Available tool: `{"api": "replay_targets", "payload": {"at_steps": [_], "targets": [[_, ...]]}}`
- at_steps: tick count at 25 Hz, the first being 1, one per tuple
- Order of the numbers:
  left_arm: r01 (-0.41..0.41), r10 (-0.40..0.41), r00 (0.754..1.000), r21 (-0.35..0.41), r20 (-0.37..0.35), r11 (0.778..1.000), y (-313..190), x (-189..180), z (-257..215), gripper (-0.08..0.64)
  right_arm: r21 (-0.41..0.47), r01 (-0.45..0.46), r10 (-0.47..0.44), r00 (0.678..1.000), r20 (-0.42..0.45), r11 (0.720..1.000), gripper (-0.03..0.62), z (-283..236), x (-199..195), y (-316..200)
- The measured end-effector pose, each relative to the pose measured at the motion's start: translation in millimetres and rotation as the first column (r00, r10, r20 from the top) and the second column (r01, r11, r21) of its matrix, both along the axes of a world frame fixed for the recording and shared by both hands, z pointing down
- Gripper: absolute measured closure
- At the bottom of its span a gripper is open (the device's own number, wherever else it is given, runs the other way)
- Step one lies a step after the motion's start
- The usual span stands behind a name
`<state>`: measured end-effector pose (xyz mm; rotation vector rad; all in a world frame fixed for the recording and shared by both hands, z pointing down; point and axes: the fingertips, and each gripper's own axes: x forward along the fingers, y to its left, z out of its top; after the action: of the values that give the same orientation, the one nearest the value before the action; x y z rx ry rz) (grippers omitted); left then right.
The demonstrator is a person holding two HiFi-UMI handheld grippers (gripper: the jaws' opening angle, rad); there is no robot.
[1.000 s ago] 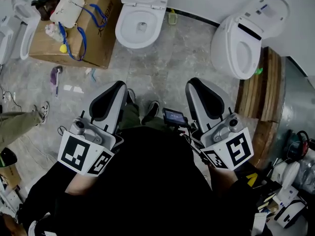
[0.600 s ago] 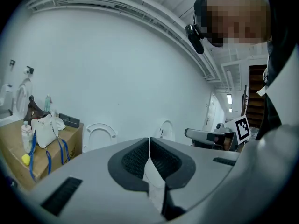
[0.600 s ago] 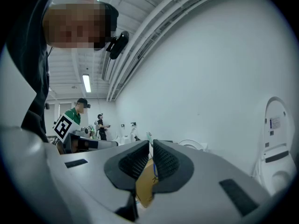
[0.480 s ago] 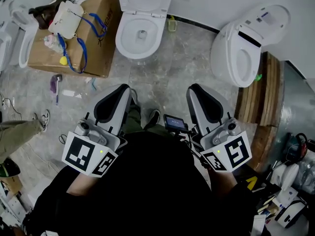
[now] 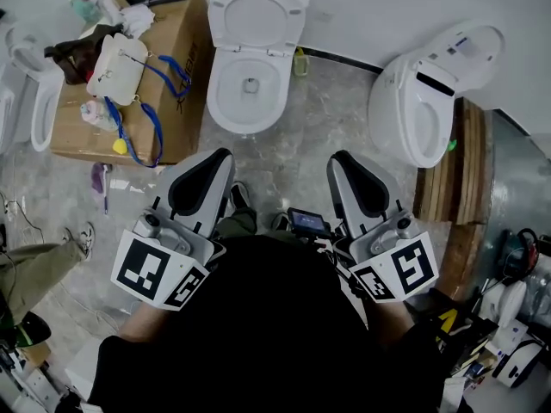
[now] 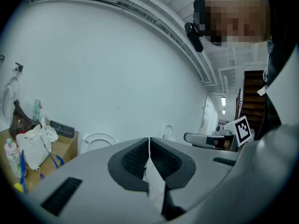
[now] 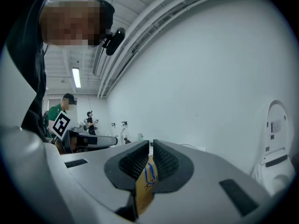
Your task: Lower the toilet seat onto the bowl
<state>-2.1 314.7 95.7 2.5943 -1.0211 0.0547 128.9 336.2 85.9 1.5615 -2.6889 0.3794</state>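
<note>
Left tongs [image 5: 215, 157] & right tongs [image 5: 342, 159] shut, empty. Get closer; tip raised white plastic toilet seat [image 5: 258, 9] gently onto white ceramic bowl [image 5: 224, 113].

The left gripper [image 6: 149, 141] and right gripper [image 7: 151, 143] have smooth, matt grey plastic shells. Their pads [image 6: 135, 158] are black, rubbery-looking and finely ribbed. Each carries a cube of matt black-and-white printed squares. The toilet [image 5: 248, 89] is glossy, smooth white, ceramic-looking, and its raised toilet seat [image 5: 258, 14] is smooth white with a softer shine. A second toilet [image 5: 417, 101] at the right has the same hard white gloss. The floor [image 5: 301, 136] is grey marbled stone or tile with a dull sheen. The cardboard box [image 5: 194, 101] is matt brown. Rough wooden planks [image 5: 469, 162] lie at the right. The person's top [image 5: 267, 325] is matt black cloth
</note>
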Motion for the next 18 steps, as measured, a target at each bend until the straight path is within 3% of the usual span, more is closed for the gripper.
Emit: {"api": "replay_targets", "payload": {"at_steps": [7, 18], "targets": [[-0.028, 0.027, 0.999, -0.021, -0.033, 0.999, -47.2, -39.1, 5.1, 0.538, -0.033, -0.046, 0.045, 0.999, -0.030, 0.998, 0.543, -0.5, -38.3, -42.5], [-0.001, -0.002, 0.998, -0.045, -0.070, 0.999, -92.7, -80.3, 16.6, 0.538, -0.070, -0.072, 0.068, 0.996, -0.055, 0.995, 0.543, 5.4, -64.5, -86.8]]}}
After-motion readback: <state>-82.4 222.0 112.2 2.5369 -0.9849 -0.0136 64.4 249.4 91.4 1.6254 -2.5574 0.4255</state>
